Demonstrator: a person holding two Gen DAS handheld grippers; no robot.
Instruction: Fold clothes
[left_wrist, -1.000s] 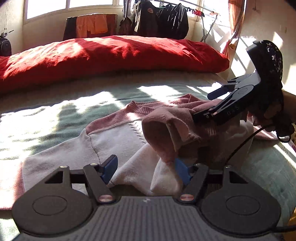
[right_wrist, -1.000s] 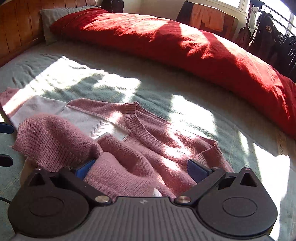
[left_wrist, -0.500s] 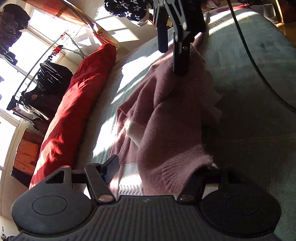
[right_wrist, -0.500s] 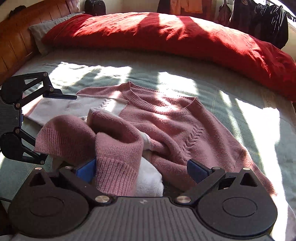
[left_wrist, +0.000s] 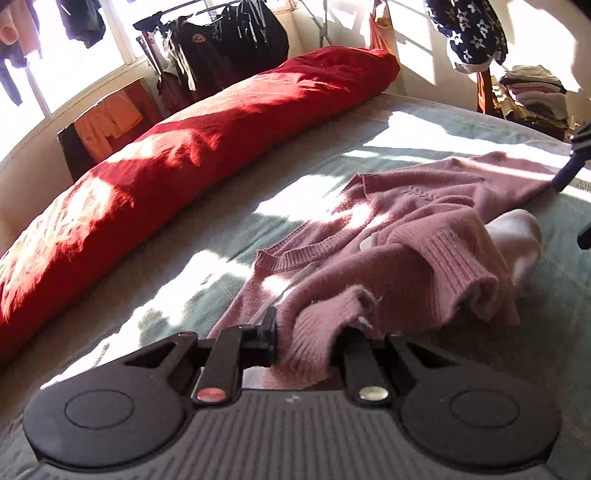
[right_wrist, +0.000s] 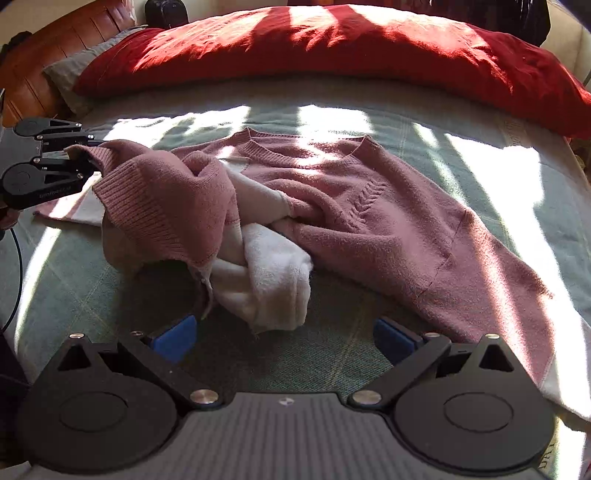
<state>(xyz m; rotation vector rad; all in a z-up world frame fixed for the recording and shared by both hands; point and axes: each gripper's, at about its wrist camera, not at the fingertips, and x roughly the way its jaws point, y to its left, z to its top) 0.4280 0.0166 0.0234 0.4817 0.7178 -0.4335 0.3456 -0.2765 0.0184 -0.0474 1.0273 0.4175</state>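
- A pink and white knitted sweater lies on a grey-green bed cover, partly spread flat, its neckline toward a long red duvet across the far side of the bed.
- The left gripper is clamped on a ribbed pink edge of the sweater, lifting that part into a loose hump over a bunched white section.
- The right gripper sits low over the bed cover near the white bunch, its blue-padded fingers spread wide, holding nothing.
- Dark clothes hang on a drying rack by the sunlit window.
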